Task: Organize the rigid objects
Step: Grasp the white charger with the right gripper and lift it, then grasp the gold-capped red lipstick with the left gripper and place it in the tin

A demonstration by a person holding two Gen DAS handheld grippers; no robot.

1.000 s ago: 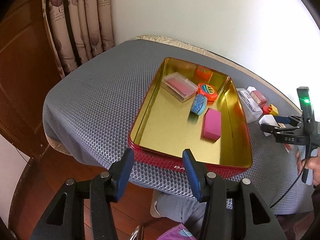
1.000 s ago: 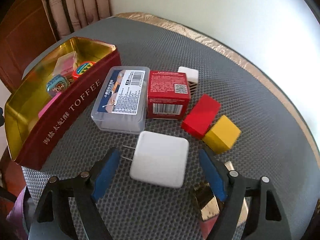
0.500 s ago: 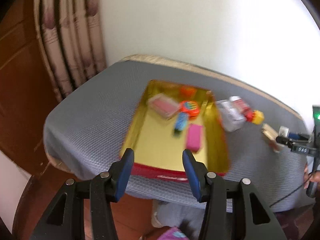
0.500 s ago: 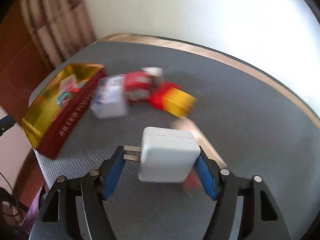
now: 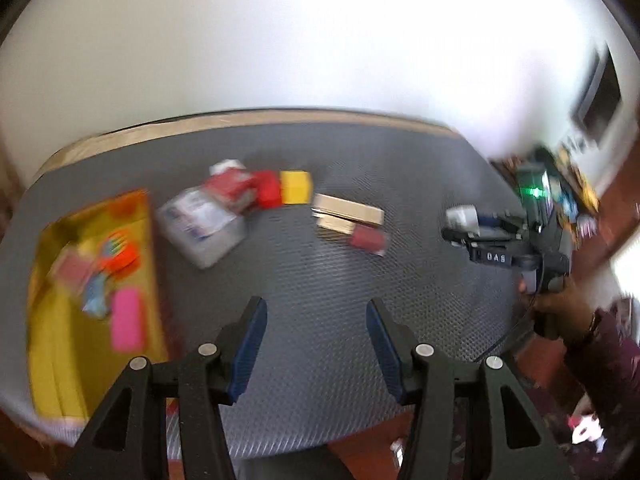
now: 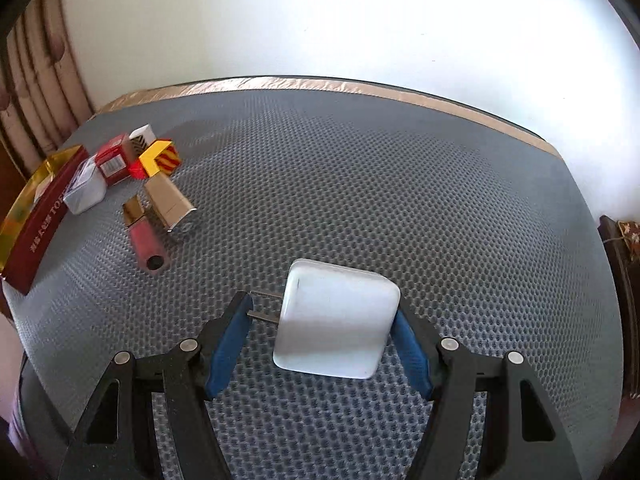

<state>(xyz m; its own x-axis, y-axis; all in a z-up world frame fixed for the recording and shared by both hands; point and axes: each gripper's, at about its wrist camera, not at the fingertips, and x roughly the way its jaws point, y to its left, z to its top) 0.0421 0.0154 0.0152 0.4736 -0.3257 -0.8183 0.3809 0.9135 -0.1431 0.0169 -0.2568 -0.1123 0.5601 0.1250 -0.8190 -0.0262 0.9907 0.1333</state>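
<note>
My right gripper (image 6: 324,332) is shut on a white plug charger (image 6: 338,328), prongs pointing left, held above the grey mat (image 6: 360,184). In the left wrist view the right gripper (image 5: 460,222) shows at the far right with the charger (image 5: 460,214). My left gripper (image 5: 314,344) is open and empty above the mat's front edge. The gold tin (image 5: 68,352) at the left holds a pink block (image 5: 126,322), an orange item (image 5: 120,254) and others. On the mat lie a clear box (image 5: 200,224), red box (image 5: 230,188), red block (image 5: 268,190) and yellow block (image 5: 296,186).
A tan box (image 5: 346,210) and a dark red tube (image 5: 366,238) lie mid-mat; both show in the right wrist view, box (image 6: 168,200) and tube (image 6: 146,244). The tin's red side (image 6: 44,216) is at the far left. A white wall is behind.
The right gripper lifted the charger and carried it right, away from the cluster. The left gripper swung right, from in front of the tin to the mat's middle.
</note>
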